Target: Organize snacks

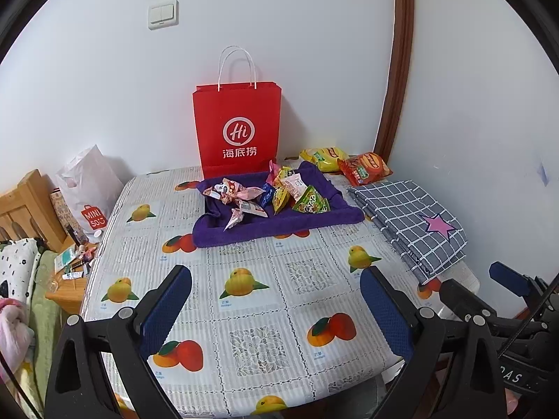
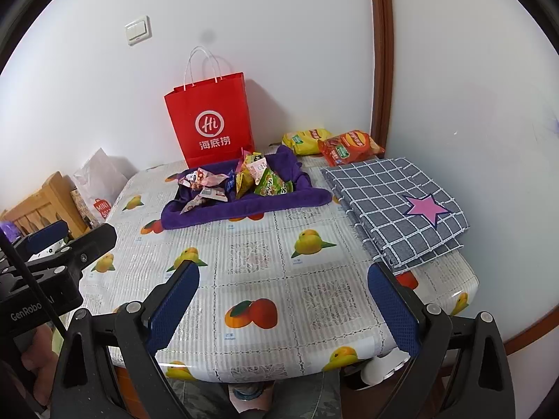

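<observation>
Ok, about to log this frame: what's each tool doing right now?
Left tool: open, holding nothing.
Right tool: open, holding nothing.

Both grippers, the left gripper [image 1: 276,310] and the right gripper [image 2: 283,309], are matte black frames with silver round screws at the joints. Their fingers [image 2: 173,309] carry blue mesh-textured pads. At 9 o'clock in the right wrist view, the left body bears white "GenRobo" lettering and a thin black cable [image 2: 31,279].
</observation>
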`<state>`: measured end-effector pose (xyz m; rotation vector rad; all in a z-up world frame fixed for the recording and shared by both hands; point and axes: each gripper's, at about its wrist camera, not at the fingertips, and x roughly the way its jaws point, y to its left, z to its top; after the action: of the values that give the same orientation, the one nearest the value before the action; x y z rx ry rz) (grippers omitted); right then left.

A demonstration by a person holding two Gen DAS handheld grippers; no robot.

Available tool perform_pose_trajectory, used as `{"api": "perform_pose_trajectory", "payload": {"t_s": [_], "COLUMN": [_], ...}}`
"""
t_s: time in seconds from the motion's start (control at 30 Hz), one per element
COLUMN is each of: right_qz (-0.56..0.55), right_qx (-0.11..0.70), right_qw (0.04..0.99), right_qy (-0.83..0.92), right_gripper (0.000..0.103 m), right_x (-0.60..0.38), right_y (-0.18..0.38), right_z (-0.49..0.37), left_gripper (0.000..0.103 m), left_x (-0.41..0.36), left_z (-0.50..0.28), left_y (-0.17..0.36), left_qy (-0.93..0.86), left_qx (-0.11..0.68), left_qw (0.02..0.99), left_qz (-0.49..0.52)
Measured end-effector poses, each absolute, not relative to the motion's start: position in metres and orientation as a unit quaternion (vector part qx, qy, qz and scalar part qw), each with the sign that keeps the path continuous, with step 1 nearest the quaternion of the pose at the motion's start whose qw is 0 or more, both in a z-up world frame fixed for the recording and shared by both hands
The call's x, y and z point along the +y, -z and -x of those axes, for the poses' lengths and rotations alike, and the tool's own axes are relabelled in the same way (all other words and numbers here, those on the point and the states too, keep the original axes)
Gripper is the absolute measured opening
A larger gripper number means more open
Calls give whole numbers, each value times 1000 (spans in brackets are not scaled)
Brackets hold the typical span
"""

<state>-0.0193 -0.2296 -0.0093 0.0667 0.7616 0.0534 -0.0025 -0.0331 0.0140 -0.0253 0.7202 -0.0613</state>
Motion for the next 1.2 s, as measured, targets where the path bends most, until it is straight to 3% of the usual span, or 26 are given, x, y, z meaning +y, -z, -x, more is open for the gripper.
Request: {"api": "perform_pose_trajectory", "payload": {"t_s": [1.2], "right_qz": [-40], "right_qx": [370], "right_qw": [928], "right_qy": [-28], "right_gripper": [96], "right_x": [-228], "right_y": [10], "right_z": [23], "left_gripper": [98], "left_x": [-33], "left_z": [3], "left_y": [-14], "left_qy": [34], "left_qx": [354], "left_qw": [934], "left_qz": [20]}}
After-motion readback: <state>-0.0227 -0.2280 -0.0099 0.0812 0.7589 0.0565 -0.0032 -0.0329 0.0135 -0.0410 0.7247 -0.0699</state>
